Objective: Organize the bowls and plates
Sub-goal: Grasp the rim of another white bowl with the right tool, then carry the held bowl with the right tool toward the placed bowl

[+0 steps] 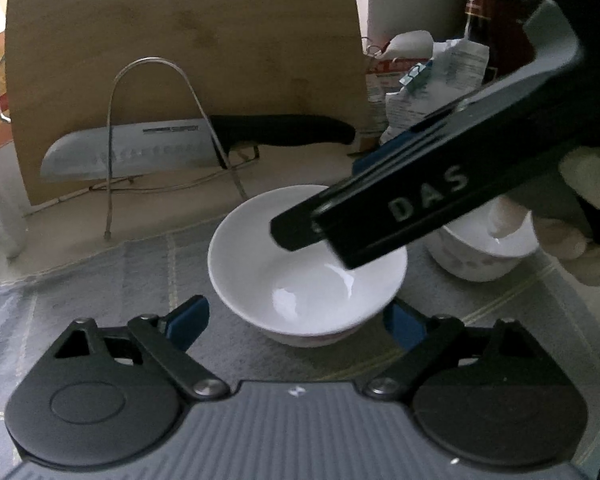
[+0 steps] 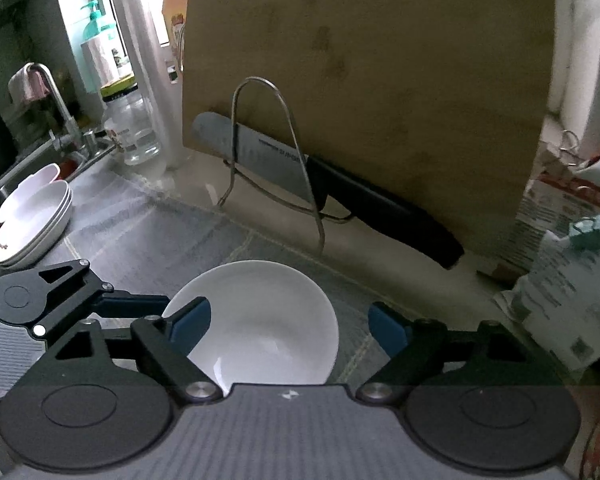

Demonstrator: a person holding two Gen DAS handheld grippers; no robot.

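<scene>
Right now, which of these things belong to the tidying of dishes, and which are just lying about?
Job: white bowl; patterned bowl; stacked plates.
Lying about: knife; cutting board; wire rack; glass jar; soap bottle.

Two white bowls (image 1: 306, 264) (image 1: 482, 254), one stack of about three white plates (image 2: 32, 222) at the left of the frame, one knife (image 1: 196, 146), one cutting board (image 1: 180, 64), one wire rack (image 1: 156, 136), and two grippers (image 1: 296, 322) (image 2: 290, 326).

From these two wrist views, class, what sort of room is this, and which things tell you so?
Most likely a home kitchen counter: a faucet over a sink edge, a wooden cutting board with a knife in a wire rack, and stacked white plates.
</scene>
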